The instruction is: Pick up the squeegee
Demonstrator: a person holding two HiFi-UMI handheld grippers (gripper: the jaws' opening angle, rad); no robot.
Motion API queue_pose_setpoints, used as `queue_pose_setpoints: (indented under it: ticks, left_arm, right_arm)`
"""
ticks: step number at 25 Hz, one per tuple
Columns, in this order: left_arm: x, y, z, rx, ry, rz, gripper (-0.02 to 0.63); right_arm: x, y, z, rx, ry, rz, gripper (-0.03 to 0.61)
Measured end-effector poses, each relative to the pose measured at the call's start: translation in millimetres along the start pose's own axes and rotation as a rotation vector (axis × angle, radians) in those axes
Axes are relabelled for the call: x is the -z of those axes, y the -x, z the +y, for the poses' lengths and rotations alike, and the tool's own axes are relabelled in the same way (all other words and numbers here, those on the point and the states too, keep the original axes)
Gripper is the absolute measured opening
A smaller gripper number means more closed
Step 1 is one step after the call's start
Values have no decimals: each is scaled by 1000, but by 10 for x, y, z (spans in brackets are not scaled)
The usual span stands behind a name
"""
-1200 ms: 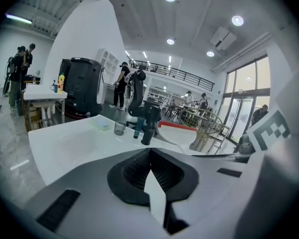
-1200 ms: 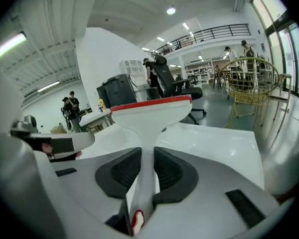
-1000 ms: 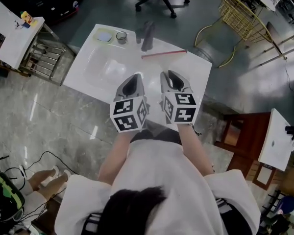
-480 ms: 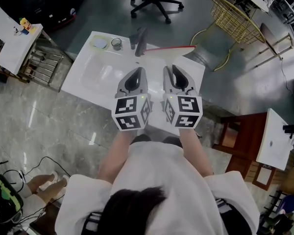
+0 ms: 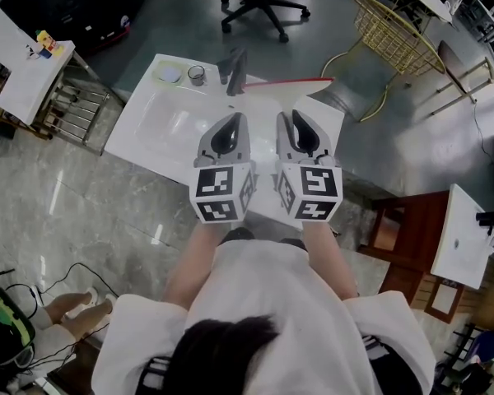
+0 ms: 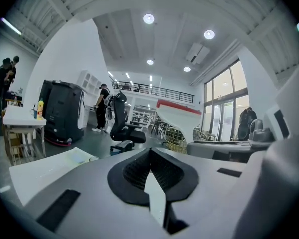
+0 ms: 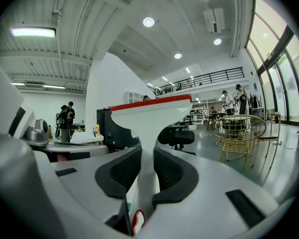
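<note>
Over the table's [image 5: 140, 134] far right corner, head view: the squeegee [image 5: 290, 81] has come up off the top in the right gripper [image 5: 300, 122], so the pickup looks done. Left gripper view: left gripper [image 6: 149, 151] closed, empty. Right gripper view: jaws clamp the handle [image 7: 148, 133], which points at the far edge, with the red blade [image 7: 154, 102] crosswise.
</note>
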State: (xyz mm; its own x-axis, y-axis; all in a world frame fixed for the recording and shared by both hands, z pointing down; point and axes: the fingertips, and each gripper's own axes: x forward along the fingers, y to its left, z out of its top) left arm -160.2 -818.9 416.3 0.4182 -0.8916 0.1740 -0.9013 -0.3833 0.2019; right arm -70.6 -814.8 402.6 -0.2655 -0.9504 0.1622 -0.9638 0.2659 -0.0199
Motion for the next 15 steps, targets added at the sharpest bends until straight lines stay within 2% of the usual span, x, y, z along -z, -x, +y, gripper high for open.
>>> queue_pose_setpoints:
  ticks: [8,15]
  left_arm:
    - [-79,35,-14,42,-13,-20,23]
    - [-96,27,-187,66,-26,-28,23]
  right_arm:
    - [-52,2,85,5,17,-11,98]
    - [-64,120,-26,30,16,-24,98]
